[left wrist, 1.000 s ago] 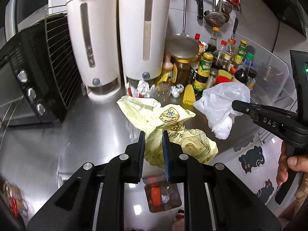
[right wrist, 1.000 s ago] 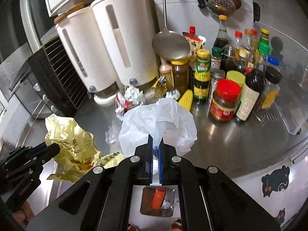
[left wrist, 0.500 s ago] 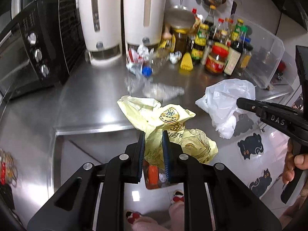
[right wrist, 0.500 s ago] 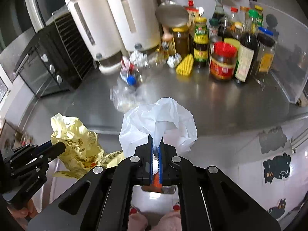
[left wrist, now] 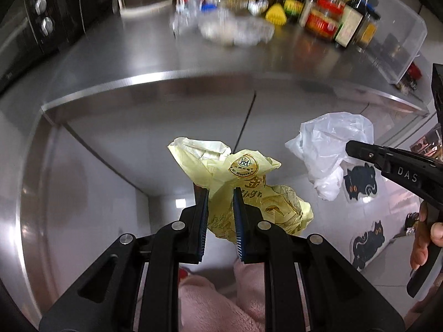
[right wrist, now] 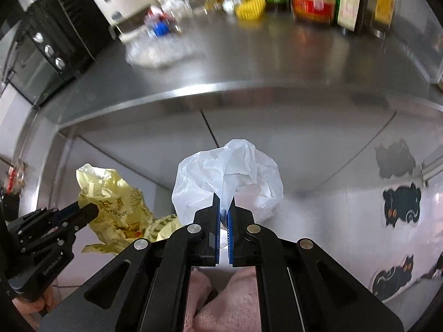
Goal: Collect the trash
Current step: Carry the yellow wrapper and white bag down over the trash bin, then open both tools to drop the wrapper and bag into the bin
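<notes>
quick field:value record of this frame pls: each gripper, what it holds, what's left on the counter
left gripper: shut on crumpled yellow printed plastic bag
right gripper: shut on crumpled white plastic bag
bags: both held in the air, in front of the counter's edge
stainless steel counter: clear crumpled plastic wrap, blurred
back of counter: sauce jars and bottles

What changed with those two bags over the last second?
Both grippers pulled back off the counter and lowered in front of the cabinet, carrying their bags along. Nothing was grabbed or released: the left gripper stays shut on the yellow bag, the right gripper on the white bag.
</notes>
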### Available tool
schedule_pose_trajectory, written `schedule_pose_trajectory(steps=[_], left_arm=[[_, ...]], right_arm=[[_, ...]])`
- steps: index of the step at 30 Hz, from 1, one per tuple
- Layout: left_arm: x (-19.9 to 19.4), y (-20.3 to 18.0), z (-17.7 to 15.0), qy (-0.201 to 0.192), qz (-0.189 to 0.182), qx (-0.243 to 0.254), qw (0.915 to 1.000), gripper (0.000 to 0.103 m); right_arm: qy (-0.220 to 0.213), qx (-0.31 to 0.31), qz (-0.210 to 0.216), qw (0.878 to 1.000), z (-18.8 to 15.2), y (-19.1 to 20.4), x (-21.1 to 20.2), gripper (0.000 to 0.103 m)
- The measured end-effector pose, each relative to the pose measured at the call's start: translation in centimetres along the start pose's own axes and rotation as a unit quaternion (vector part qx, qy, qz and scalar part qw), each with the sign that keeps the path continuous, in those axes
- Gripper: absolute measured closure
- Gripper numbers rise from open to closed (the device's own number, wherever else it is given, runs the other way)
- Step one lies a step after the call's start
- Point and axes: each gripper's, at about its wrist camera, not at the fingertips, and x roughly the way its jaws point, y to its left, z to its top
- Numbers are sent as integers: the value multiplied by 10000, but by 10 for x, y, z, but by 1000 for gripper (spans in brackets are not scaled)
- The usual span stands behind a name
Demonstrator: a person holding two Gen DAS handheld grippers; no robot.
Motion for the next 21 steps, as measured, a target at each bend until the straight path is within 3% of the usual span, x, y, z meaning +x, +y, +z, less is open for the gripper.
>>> schedule_pose_trajectory(steps=[10, 15, 21], left_arm=[[90, 3, -19, 611, -89, -80, 9981, 87], [131, 4, -17, 814, -41, -29, 9967, 87], [168, 6, -12, 1067, -5, -82, 9943, 87]], right_arm=[[560, -22, -44, 9984, -11, -4, 82, 97], [858, 62, -174, 9961, -10, -7, 130, 97], [998, 143, -130, 9948, 0, -7, 160, 97]])
